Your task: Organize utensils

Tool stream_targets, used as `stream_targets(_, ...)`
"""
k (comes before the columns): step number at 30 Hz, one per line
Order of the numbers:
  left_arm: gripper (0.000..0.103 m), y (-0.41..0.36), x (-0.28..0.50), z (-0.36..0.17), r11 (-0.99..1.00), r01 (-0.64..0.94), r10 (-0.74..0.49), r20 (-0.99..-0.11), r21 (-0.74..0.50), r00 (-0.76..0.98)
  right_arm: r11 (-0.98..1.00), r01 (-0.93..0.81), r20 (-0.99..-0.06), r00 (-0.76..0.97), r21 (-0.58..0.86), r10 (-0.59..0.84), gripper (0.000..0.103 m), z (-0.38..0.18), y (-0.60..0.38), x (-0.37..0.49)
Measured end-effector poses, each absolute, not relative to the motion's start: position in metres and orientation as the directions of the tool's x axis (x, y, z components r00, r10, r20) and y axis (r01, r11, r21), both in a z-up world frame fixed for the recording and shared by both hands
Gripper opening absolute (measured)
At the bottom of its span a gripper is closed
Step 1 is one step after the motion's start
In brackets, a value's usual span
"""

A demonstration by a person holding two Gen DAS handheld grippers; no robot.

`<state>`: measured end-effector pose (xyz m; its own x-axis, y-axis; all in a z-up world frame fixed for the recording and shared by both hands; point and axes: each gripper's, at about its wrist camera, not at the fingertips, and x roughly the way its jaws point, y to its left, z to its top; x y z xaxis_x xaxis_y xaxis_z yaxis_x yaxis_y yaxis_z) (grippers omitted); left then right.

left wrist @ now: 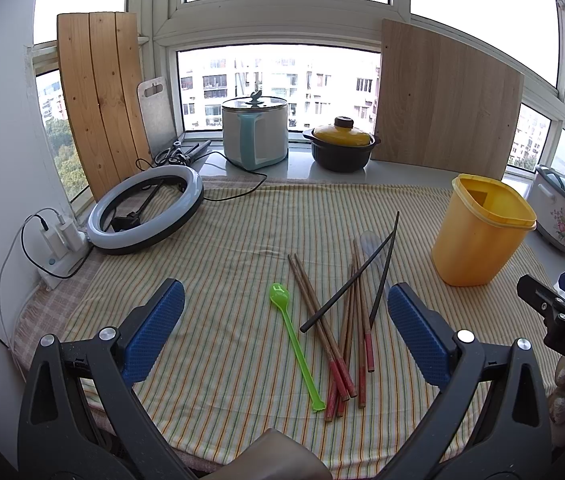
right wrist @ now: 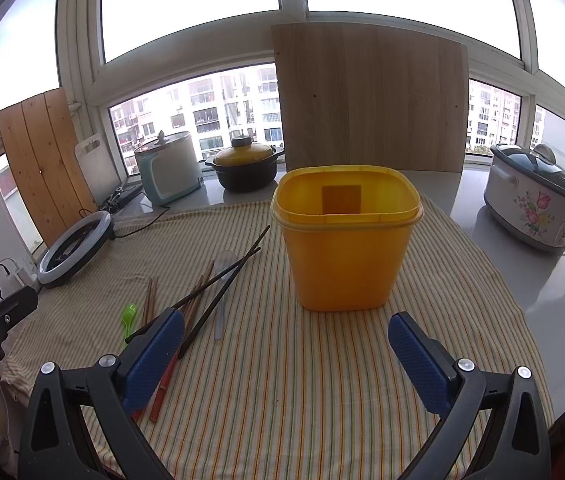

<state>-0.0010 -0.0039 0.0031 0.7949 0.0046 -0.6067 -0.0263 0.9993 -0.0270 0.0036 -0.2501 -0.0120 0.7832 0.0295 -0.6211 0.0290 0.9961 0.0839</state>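
Note:
A yellow plastic tub (right wrist: 344,240) stands upright and empty on the striped cloth; it also shows in the left wrist view (left wrist: 480,230). Left of it lie loose utensils: a green plastic spoon (left wrist: 294,340), several brown chopsticks with red ends (left wrist: 338,344), two black chopsticks (left wrist: 362,280) and a clear spoon (left wrist: 370,246). My left gripper (left wrist: 286,324) is open and empty, hovering over the utensils. My right gripper (right wrist: 286,354) is open and empty, just in front of the tub. The utensils also show in the right wrist view (right wrist: 210,292).
A ring light (left wrist: 146,210) lies at the cloth's back left by a power strip (left wrist: 60,248). A grey pot (left wrist: 254,132), a black-and-yellow casserole (left wrist: 340,144), wooden boards (left wrist: 446,96) and a floral rice cooker (right wrist: 534,196) stand along the sill and counter.

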Motion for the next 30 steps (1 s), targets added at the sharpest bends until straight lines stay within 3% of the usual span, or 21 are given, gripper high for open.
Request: stream_targets(30, 0.103, -0.0041, 0.0021, -0.0004, 0.999, -0.030, 0.005, -0.612, -0.030, 0.791, 0.996, 0.029, -0.636, 0.771, 0.085, 0.032, 0.103, -0.0153, -0.2527, 0.0079)
